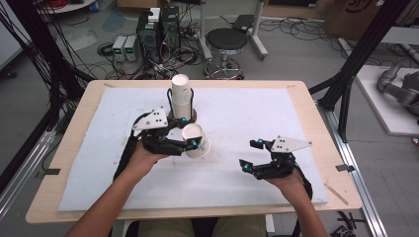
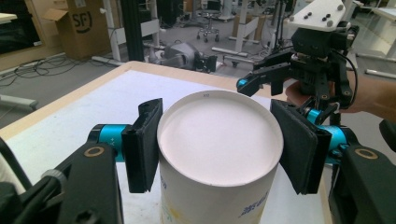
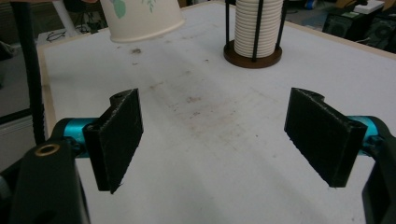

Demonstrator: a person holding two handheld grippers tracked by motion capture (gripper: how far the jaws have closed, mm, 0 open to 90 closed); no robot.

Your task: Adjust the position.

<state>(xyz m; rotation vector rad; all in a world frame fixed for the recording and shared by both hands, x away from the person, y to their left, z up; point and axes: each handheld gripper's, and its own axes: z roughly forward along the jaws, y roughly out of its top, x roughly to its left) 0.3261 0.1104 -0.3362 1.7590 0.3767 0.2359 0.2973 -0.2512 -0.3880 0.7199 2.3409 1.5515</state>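
White mat (image 1: 257, 168) spread over a wooden table (image 1: 320, 148), stained near the middle. Beyond the far edge, 1 black round stool (image 1: 226, 40) and 2 dark computer towers (image 1: 158, 29) amid tangled cables (image 1: 118, 69). Grey robot arm (image 1: 400, 86) lying at right. Cardboard box (image 2: 81, 25) on the floor.

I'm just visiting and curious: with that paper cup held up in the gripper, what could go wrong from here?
The left gripper pinches the thin paper cup by its sides, so it might crush or slip. The cup stack in its holder stands close behind and could be knocked. The right gripper is open and apart, so it could not catch it.
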